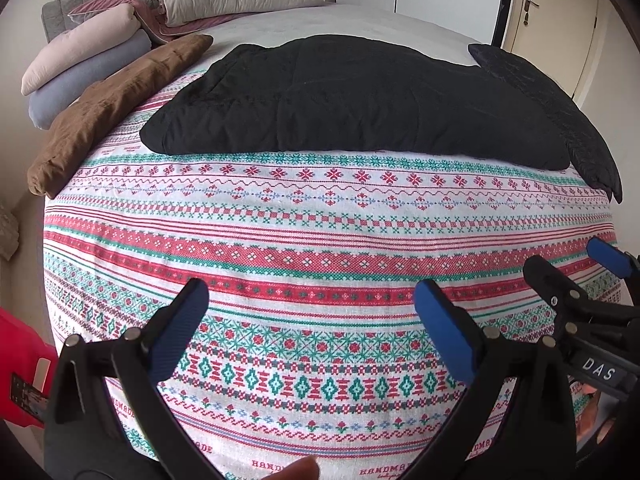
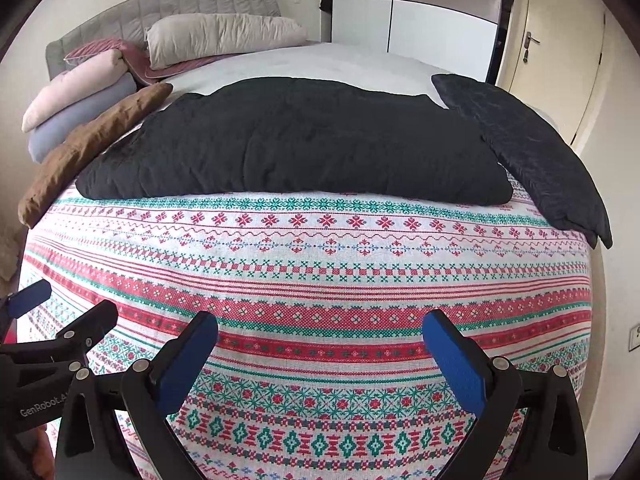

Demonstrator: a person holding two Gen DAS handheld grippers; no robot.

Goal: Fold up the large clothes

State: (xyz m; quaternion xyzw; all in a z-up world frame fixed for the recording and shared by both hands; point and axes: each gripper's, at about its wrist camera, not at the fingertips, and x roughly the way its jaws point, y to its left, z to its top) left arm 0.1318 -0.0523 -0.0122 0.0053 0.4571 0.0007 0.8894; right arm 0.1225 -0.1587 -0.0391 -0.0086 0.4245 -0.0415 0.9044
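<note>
Both grippers, left gripper (image 1: 312, 312) and right gripper (image 2: 320, 344), are hovering spread wide and empty over the patterned cloth (image 1: 320, 240) covering the bed's near end. Beyond it, a black quilted garment (image 2: 296, 148), probably a jacket, is lying flat. It looks soft, bulky and light; pinching its near hem corners seems best.
</note>
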